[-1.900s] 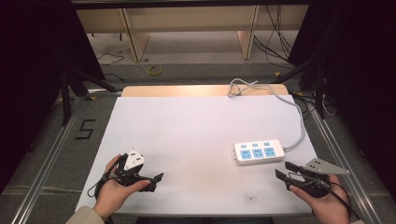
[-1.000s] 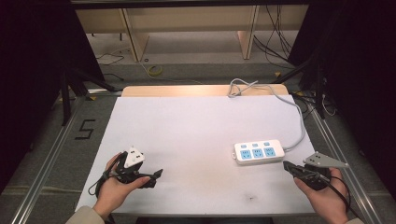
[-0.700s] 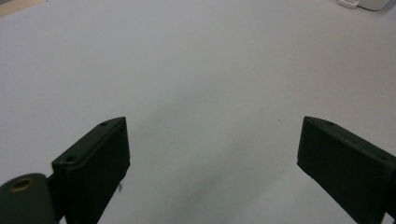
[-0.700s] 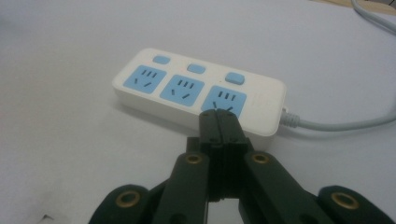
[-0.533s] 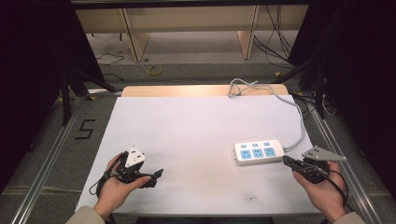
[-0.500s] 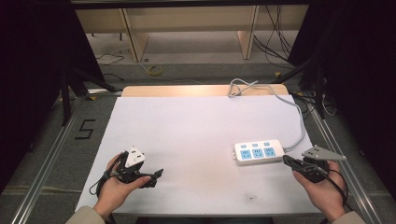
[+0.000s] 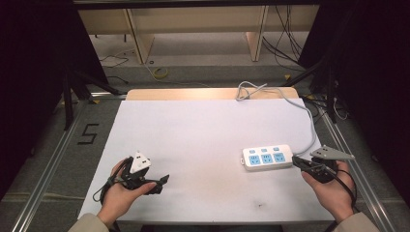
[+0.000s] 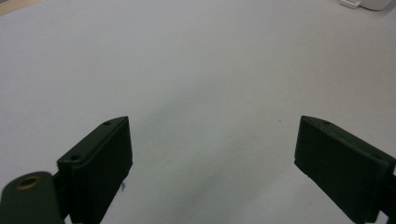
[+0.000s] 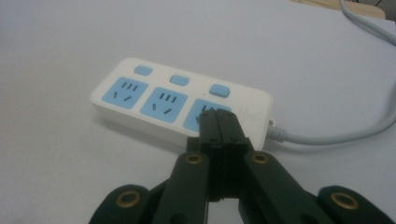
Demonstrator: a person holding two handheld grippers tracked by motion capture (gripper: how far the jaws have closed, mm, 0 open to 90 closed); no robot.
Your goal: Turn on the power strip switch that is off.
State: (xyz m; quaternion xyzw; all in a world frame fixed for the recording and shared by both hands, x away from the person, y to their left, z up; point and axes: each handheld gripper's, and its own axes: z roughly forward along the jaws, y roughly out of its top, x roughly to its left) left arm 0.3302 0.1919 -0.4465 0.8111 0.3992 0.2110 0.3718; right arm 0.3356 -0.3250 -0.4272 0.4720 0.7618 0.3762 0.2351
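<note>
Forward and up the table goes the right gripper (image 7: 300, 163) compared with a couple of seconds back, when it hung lower by the near edge, while the left gripper (image 7: 162, 181) sits just where it was on the near left of the white table (image 7: 193, 130). Now the right claw's tips are just beside the cable end of the white power strip (image 7: 267, 157), and in the right gripper view its jaws are pressed flat together with nothing between them, their tips over the nearest blue socket (image 9: 196, 116) of the power strip, close to it; contact cannot be told. Just past the claw run the strip's three blue switch buttons (image 9: 179, 80), and off to its right the grey cord (image 9: 336, 136) leaves the strip and curls away toward the far edge. Over on the other side, the left claw is spread wide over bare tabletop, well apart from the strip, holding nothing. By the look of it this is the approach step, the closed tips being brought in as a poker or pusher on the strip. Next move calls for a small, steady advance onto whichever button or edge is wanted, kept gentle, since a light strip like this may well slide on the smooth top rather than take the press
</note>
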